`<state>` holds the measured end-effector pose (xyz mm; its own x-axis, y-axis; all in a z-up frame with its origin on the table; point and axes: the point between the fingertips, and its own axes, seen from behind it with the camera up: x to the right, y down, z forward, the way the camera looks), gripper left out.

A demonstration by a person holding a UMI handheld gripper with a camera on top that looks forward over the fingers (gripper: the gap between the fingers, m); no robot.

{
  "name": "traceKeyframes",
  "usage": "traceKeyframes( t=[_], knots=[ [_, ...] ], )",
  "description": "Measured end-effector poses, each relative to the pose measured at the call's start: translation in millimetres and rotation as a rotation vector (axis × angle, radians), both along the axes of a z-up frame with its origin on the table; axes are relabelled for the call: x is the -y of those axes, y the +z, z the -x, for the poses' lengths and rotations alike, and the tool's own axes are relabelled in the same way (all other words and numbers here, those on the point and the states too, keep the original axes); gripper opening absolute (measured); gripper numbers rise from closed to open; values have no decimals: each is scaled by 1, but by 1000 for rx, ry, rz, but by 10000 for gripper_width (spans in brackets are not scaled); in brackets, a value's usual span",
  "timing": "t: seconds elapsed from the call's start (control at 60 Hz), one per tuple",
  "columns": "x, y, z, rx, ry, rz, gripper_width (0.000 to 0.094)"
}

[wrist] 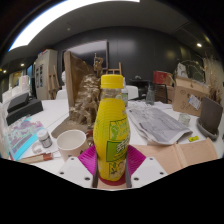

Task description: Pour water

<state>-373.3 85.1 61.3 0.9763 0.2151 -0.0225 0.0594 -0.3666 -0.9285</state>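
A yellow drink bottle [111, 125] with an orange cap and a green-yellow label stands upright between my two fingers. My gripper [111, 165] is shut on the bottle, with both magenta pads [89, 160] pressed against its lower sides. A small white cup [72, 142] sits on the white table [158, 165] just left of the bottle and a little beyond the left finger. The bottle's base is hidden behind the fingers.
A crumpled newspaper [160, 125] lies on the table to the right. A flat cardboard piece [188, 152] lies near the right finger. A small dark jar [44, 138] and papers sit at the left. Cardboard boxes and clutter fill the background.
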Motion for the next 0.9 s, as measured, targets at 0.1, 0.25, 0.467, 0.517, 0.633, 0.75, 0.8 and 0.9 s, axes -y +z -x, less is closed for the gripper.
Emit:
traceKeyframes(
  t=[0.1, 0.25, 0.467, 0.517, 0.633, 0.75, 0.8, 0.9],
  knots=[
    [3, -1, -3, -36, -26, 12, 480],
    [19, 12, -14, -82, -97, 71, 860],
    [110, 80, -34, -9, -214, 126, 859],
    [143, 94, -32, 19, -233, 144, 860],
    [224, 130, -23, 57, -246, 157, 860],
    [297, 152, -13, 94, -254, 175, 861],
    [323, 158, -9, 95, -260, 177, 864],
    [366, 167, 3, 87, -255, 189, 863]
  ],
)
